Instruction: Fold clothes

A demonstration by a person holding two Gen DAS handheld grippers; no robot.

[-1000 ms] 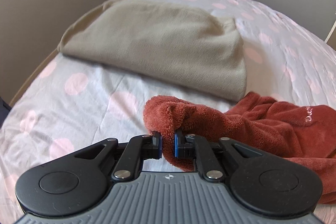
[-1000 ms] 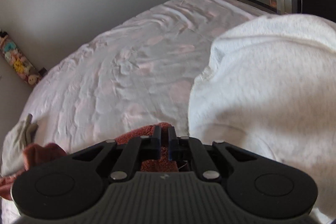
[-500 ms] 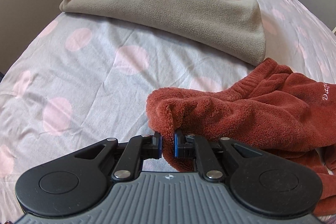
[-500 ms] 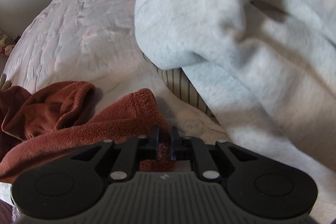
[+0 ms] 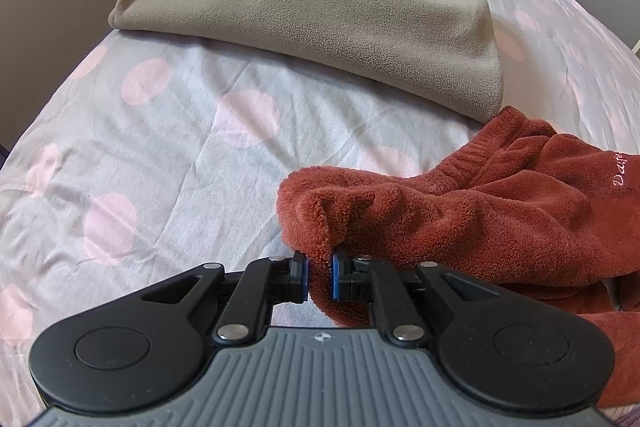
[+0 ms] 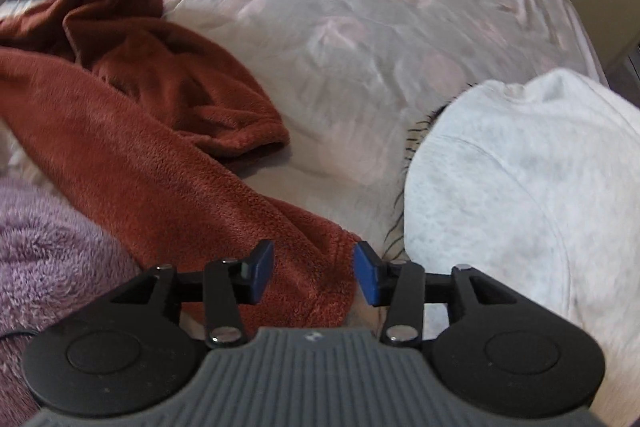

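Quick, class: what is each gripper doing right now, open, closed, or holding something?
Left gripper: shut on a fold of the rust fleece garment.
Right gripper: open, jaws just been opening, the garment's end lying loose between them.

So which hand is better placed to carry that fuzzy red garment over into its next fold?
Left, probably. The left hand-held gripper is shut on a bunched edge of the red garment. The right hand-held gripper has just been opening; red fleece lies between its pads, apparently unpinched, so it would have to regrasp first.
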